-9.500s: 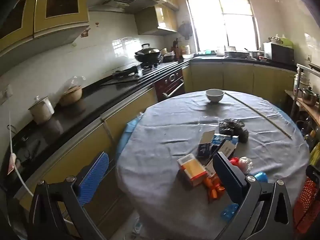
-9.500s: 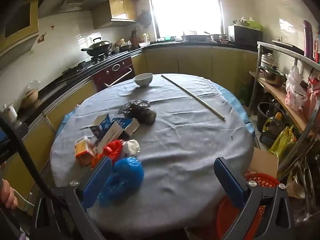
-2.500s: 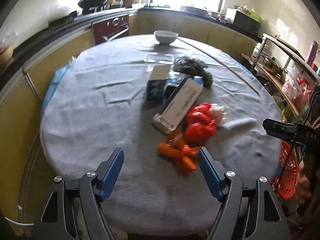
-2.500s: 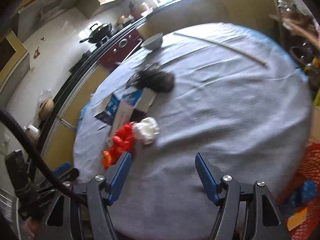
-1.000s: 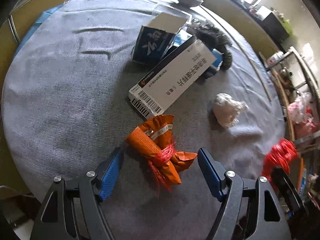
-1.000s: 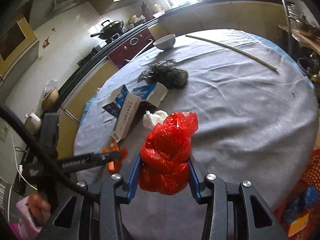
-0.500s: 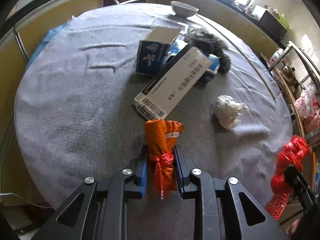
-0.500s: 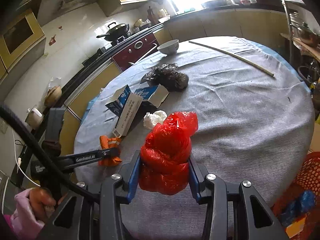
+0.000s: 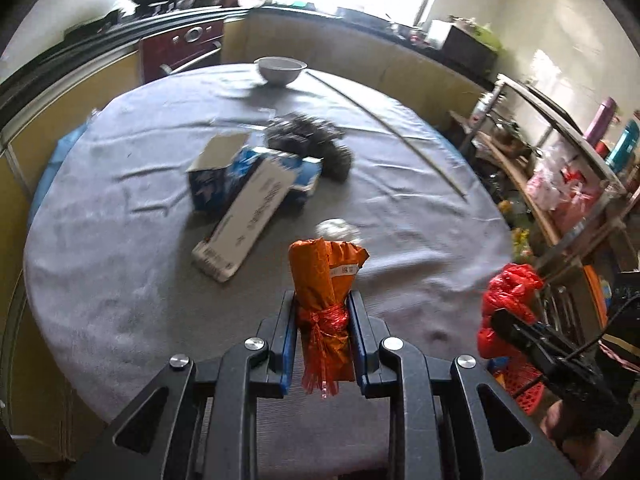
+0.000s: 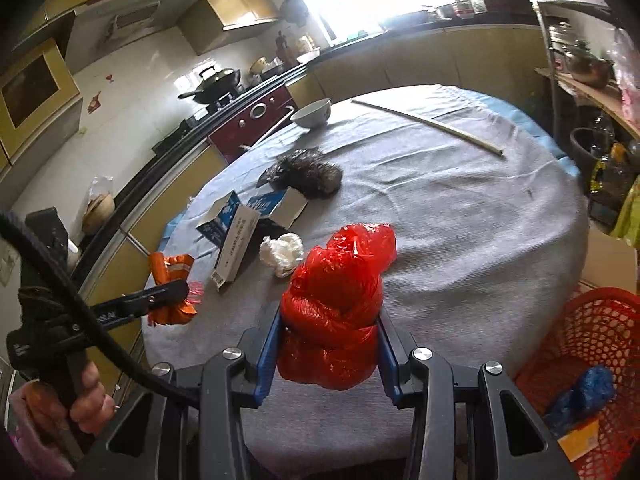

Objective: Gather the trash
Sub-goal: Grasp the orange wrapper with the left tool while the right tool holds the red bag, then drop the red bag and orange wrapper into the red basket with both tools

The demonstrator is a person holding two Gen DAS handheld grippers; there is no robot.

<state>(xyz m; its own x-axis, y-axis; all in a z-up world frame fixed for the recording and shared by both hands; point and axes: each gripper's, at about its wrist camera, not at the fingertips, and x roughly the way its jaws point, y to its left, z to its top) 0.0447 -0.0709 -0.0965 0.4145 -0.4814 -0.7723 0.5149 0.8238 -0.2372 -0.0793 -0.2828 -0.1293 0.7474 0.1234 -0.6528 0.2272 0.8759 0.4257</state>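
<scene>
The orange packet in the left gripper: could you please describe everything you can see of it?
The orange packet is a crumpled, shiny wrapper, rolled into a bundle and tied around its middle with red plastic string, whose loose ends hang below. A small white label sits near its top. It stands roughly upright between the blue pads of the left gripper, which is shut on its tied middle and holds it clear above the grey tablecloth. Nothing else touches it.

The left gripper [image 9: 323, 322] points steeply down, jaws clamped on an orange wrapper [image 9: 326, 280]. The right gripper [image 10: 328, 346] also tilts down, jaws pressed on a red bag [image 10: 338, 300]. A hand [image 10: 86, 404] grips the left handle.
</scene>
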